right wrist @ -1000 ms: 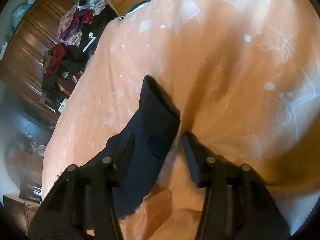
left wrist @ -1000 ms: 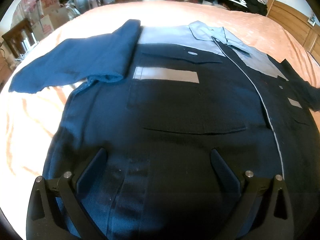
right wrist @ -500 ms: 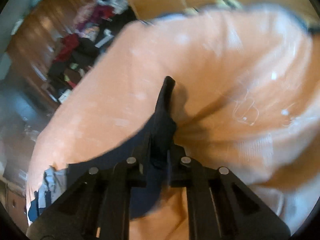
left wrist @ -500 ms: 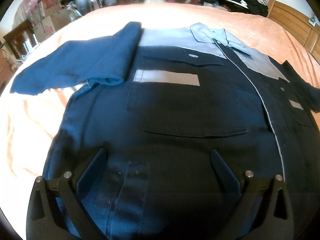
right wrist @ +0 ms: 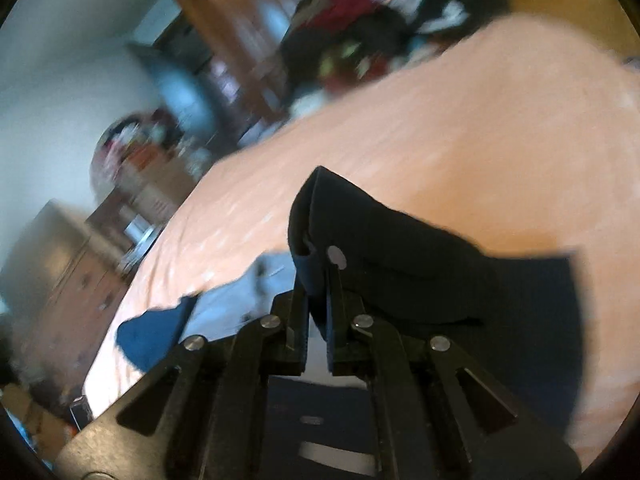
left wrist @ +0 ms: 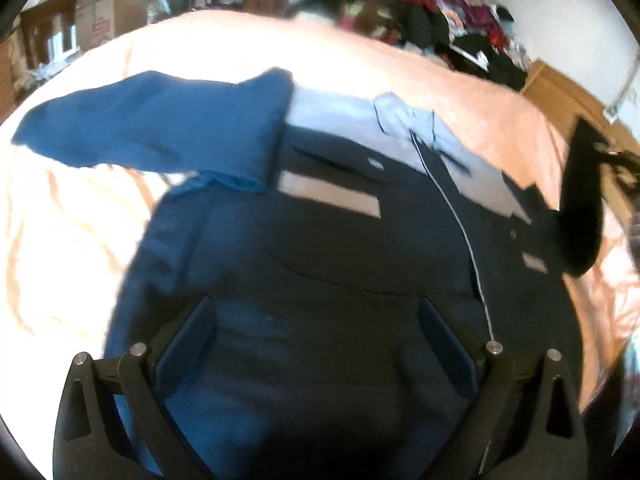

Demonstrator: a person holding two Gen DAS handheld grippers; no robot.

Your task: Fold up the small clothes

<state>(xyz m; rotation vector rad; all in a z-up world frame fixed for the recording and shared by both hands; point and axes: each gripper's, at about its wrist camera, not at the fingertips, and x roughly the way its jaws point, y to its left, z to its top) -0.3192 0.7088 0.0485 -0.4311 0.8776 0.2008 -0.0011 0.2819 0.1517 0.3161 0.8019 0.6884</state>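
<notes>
**Right gripper lifts one sleeve of the work shirt**

A dark navy cloth work shirt (left wrist: 320, 248) with a pale grey yoke lies flat on the peach bedsheet (left wrist: 72, 248). The right gripper (right wrist: 318, 292) is clenched on one dark sleeve cuff (right wrist: 320, 216), raised off the bed. The left gripper (left wrist: 316, 340) hovers released above the hem. Two pale rectangular patches mark the chest.

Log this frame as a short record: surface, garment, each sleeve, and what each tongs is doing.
surface: bed with orange sheet
garment: dark blue shirt, spread front up, grey collar
left sleeve: lying flat, spread out to the side
right sleeve: lifted off the sheet
left tongs: open, over the shirt's lower front, holding nothing
right tongs: shut on the right sleeve's cuff
background: clothes pile, blurred
</notes>
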